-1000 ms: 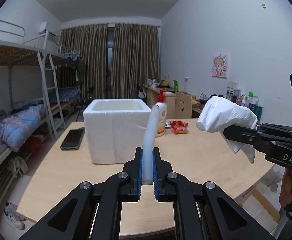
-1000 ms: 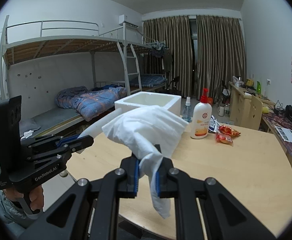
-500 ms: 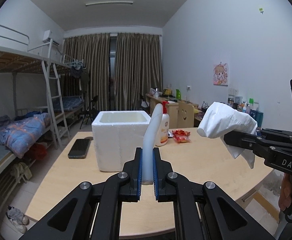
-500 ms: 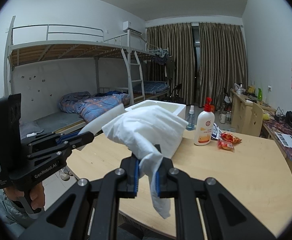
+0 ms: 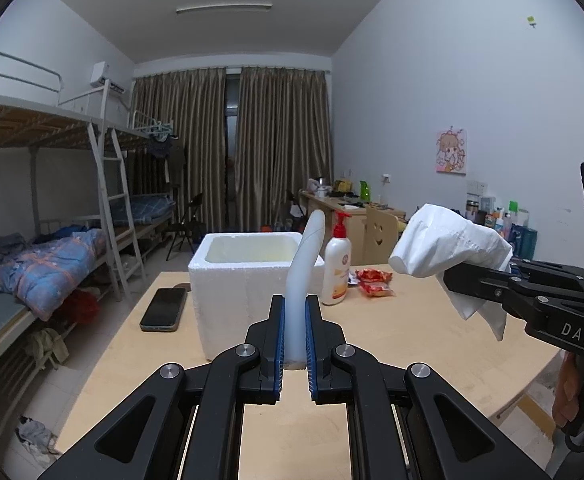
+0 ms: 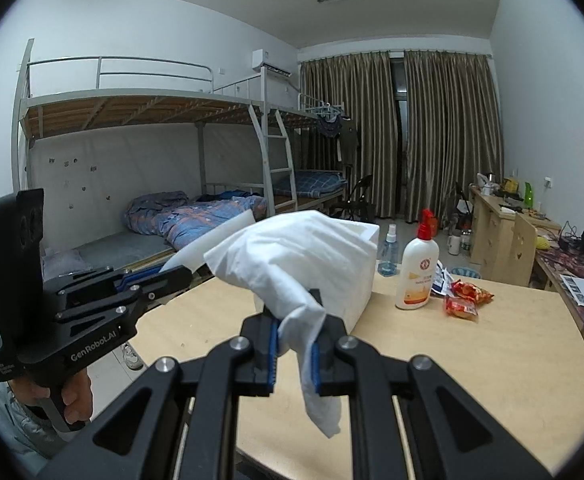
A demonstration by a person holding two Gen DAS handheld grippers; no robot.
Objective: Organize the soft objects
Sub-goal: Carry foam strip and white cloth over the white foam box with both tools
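Left wrist view: a white foam strip (image 5: 300,280) stands upright between the blue pads of the left gripper (image 5: 295,344), its long axis vertical, its free end curling up and slightly right. The jaws are closed tight on its lower end. To the right, the right gripper (image 5: 457,280) clamps a crumpled white tissue (image 5: 447,244); the tissue's bulk points left, with a tail hanging down. Lettering "DAS" shows on that gripper's body.

Right wrist view: the right gripper (image 6: 295,350) is closed on the tissue (image 6: 292,256), which bulges up and away over the jaws while a tail droops near. The left gripper (image 6: 172,274) at left holds the strip (image 6: 212,244), which slants up to the right. Its body reads "GenRobot.AI".

Both items hang above the near part of the table (image 5: 411,332). Beyond stands an open foam box (image 5: 236,280), with a phone (image 5: 164,308) to its left, a pump bottle (image 5: 336,266) to its right, then red snack packets (image 5: 373,282). The bottle's label is unreadable.
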